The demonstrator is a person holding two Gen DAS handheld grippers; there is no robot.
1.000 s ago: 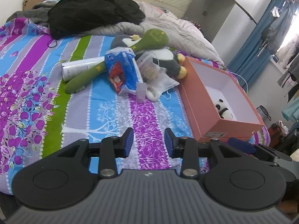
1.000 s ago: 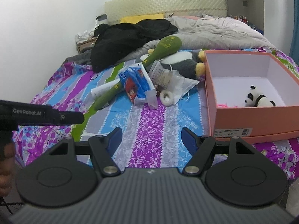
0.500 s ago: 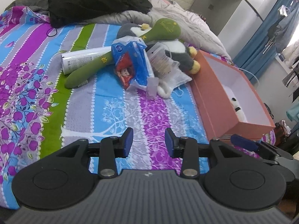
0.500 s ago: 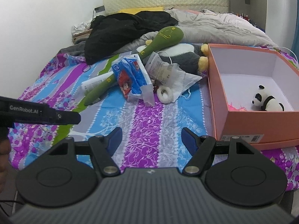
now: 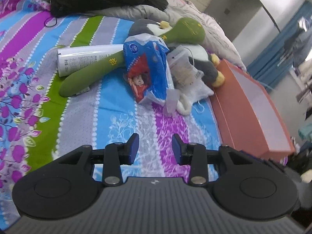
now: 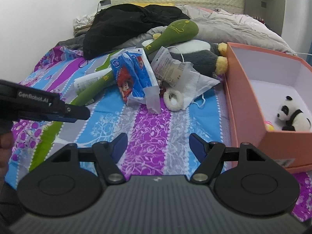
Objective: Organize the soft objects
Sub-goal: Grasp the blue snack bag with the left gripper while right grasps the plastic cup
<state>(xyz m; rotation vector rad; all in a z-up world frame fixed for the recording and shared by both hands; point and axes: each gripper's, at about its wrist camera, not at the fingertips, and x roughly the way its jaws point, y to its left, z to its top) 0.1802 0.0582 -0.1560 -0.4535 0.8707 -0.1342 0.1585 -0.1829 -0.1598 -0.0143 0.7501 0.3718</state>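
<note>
A pile lies on the striped bedspread [image 5: 124, 120]: a long green plush mallet [image 5: 93, 72] [image 6: 171, 33], a grey and white penguin plush [image 6: 202, 56], a blue tissue pack [image 5: 148, 68] [image 6: 134, 76], a white fluffy ring [image 6: 172, 99] and a clear labelled bag [image 6: 171, 66]. To the right stands an open orange box [image 6: 245, 101] [image 5: 249, 117] with a small panda plush [image 6: 292, 115] inside. My left gripper [image 5: 155, 149] is open and empty, short of the tissue pack. My right gripper [image 6: 158, 145] is open wider, empty, and near the box's front corner.
A white tube [image 5: 85, 58] lies under the mallet's handle. Black clothing [image 6: 132, 25] and a grey duvet [image 6: 234, 27] are heaped at the head of the bed. Blue curtains [image 5: 273, 58] hang beyond the box. A hand shows at the left edge [image 6: 4, 140].
Both grippers have moved forward and down towards the pile, which now looks larger and closer. Neither gripper's jaws have changed width.
</note>
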